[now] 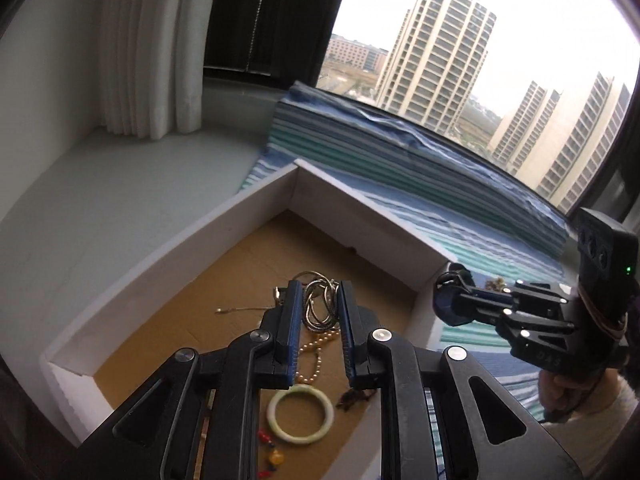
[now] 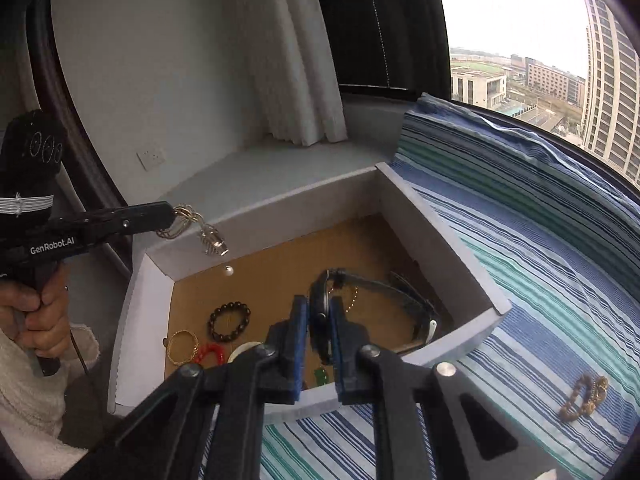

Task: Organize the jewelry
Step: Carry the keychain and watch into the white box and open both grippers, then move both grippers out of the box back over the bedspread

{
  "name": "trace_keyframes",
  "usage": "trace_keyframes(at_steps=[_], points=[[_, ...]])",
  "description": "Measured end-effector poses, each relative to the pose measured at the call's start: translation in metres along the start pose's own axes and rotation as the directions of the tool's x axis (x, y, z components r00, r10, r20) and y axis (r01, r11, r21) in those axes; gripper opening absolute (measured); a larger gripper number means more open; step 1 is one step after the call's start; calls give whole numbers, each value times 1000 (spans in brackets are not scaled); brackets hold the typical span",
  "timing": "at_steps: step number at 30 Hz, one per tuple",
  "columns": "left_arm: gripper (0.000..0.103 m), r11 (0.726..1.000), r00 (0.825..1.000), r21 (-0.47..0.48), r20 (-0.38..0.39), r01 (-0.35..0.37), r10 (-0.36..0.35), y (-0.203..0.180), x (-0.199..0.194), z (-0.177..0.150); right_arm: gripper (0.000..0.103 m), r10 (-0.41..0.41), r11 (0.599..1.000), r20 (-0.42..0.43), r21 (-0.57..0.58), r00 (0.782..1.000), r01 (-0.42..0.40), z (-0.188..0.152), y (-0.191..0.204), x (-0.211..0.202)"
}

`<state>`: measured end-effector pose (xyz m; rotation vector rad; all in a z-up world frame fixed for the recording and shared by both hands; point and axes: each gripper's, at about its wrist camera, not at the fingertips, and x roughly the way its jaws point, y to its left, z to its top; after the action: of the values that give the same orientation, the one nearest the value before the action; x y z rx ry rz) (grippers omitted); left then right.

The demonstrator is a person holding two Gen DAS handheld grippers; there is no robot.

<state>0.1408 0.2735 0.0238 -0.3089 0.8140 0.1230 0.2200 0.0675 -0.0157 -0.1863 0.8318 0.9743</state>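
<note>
A white box (image 1: 240,208) with a cardboard floor lies on a striped cloth (image 2: 520,248). My left gripper (image 1: 320,304) is shut on a bundled silver and gold chain necklace (image 1: 318,300). Seen from the right wrist, that left gripper (image 2: 170,214) hovers above the box's (image 2: 280,200) left rim, and the necklace (image 2: 188,220) dangles a pendant. My right gripper (image 2: 319,320) is shut on a black watch (image 2: 320,312), whose strap loops off to the right over the box. In the left wrist view the right gripper (image 1: 446,296) hangs just past the box's right corner.
On the box floor lie a pearl strand (image 1: 316,352), a pale jade bangle (image 1: 300,414), a dark bead bracelet (image 2: 229,320), a gold bracelet (image 2: 183,347) and a red bracelet (image 2: 210,354). An amber bracelet (image 2: 584,396) rests on the cloth. A window and a white curtain (image 2: 304,80) stand behind.
</note>
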Motion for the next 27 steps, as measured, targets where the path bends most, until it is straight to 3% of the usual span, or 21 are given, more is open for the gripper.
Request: trace_keyframes(at_steps=[7,9,10,12,15,19,20,24,27], points=[[20,996,985,-7,-144,-94,92,37,93,-22,12,-129,989,-161,-87,979,116,-9,-12,103],[28,991,978,-6,-164,-133,130,39,98,-28,24,-147,987,-188,-85,971,133,-12,-20,112],[35,990,976,-6,-165,-144,141,38,94,-31,40,-155,987,-196,-72,968,143,-13,-25,111],[63,988,979,-6,-138,-155,153,37,79,-34,44,-141,990,-157,-28,978,138,-14,-32,91],[78,985,983,0,-59,-173,173,26,47,-37,44,-128,992,-62,9,990,129,-14,-37,43],[83,994,994,12,-11,-104,104,-2,14,-48,61,-184,982,34,39,982,183,-43,-49,-17],[85,996,996,26,-6,-85,85,-12,8,-53,62,-199,979,46,56,979,196,-58,-50,-27],[88,991,1000,131,-12,-21,22,-67,-1,-83,62,-226,961,2,164,974,223,-131,-64,-50],[90,978,995,195,-79,70,-56,-111,-3,-112,62,-281,927,-42,248,959,282,-193,-78,-67]])
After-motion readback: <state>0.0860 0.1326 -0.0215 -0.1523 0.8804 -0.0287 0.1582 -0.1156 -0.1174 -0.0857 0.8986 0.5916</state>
